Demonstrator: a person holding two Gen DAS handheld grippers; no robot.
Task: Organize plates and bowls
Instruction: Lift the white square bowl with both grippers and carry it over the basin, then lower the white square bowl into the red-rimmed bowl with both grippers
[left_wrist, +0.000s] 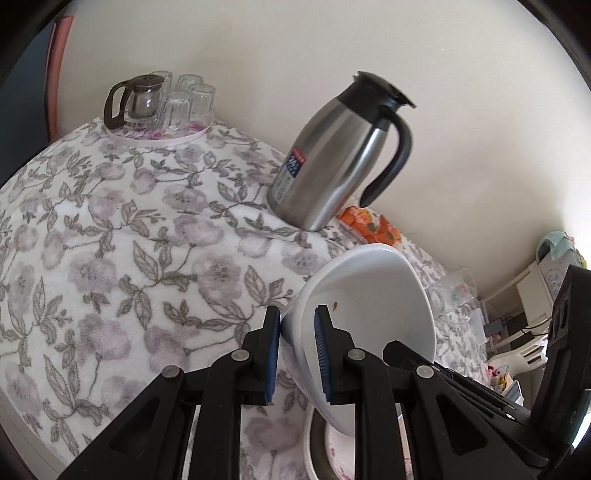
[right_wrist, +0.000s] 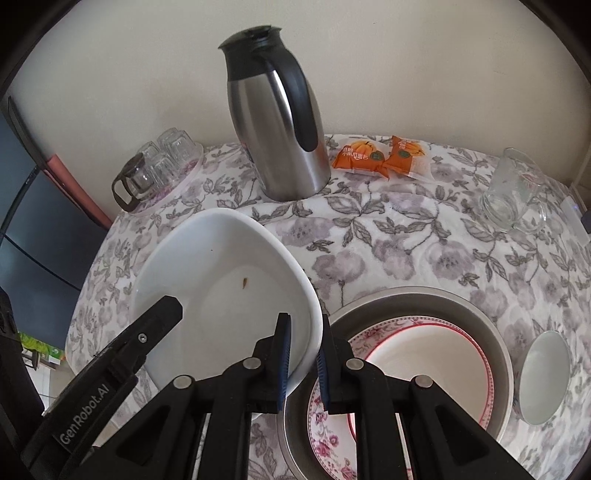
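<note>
A large white bowl (right_wrist: 229, 280) with a small brown speck inside is held tilted above the floral tablecloth by both grippers. My left gripper (left_wrist: 297, 332) is shut on its left rim; the bowl also shows in the left wrist view (left_wrist: 373, 295). My right gripper (right_wrist: 304, 339) is shut on its right rim. The left gripper's finger (right_wrist: 147, 332) shows in the right wrist view. Below to the right sits a grey metal pan (right_wrist: 424, 302) holding a red floral plate (right_wrist: 424, 354). A small white dish (right_wrist: 543, 376) lies right of the pan.
A steel thermos jug (right_wrist: 284, 122) stands at the back by the wall, orange snack packets (right_wrist: 380, 157) beside it. A round tray with a glass teapot and upturned glasses (right_wrist: 155, 170) is back left. A glass measuring cup (right_wrist: 513, 192) lies at right.
</note>
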